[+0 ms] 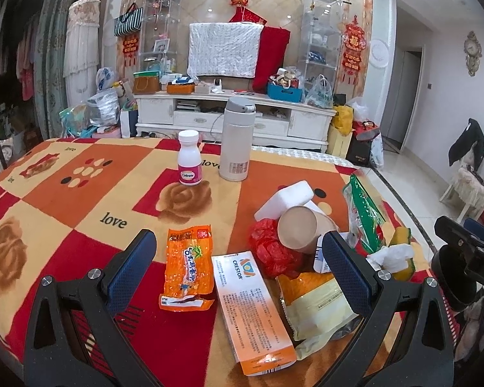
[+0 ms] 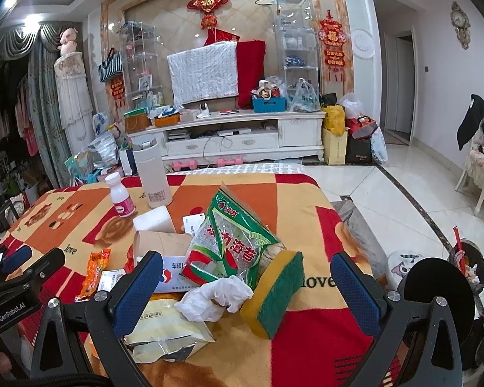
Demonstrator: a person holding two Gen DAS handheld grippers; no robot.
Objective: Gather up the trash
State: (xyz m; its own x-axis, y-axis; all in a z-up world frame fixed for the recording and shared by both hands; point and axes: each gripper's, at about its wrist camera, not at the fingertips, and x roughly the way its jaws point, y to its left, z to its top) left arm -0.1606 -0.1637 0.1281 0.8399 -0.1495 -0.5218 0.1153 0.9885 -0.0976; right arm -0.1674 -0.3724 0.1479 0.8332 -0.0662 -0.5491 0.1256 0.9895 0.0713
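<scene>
Left hand-held gripper [image 1: 238, 258]: held wide open above orange wrapper [image 1: 187, 267] and Crestor box [image 1: 251, 309].
Right hand-held gripper [image 2: 247, 287]: held agape; sponge [image 2: 274, 293], crumpled tissue [image 2: 216, 296] lay between fingers.
Behind: flask [image 1: 235, 138], pill bottle [image 1: 189, 158] stood on worktop [image 1: 80, 200].

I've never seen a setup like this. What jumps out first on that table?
A loud red and orange blanket marked "love" covers the table, with a heap of litter near its right edge: a green snack bag, a yellow and green sponge, a crumpled tissue. Behind stand a white flask and a pill bottle. Both open grippers, left and right, hold nothing.
</scene>
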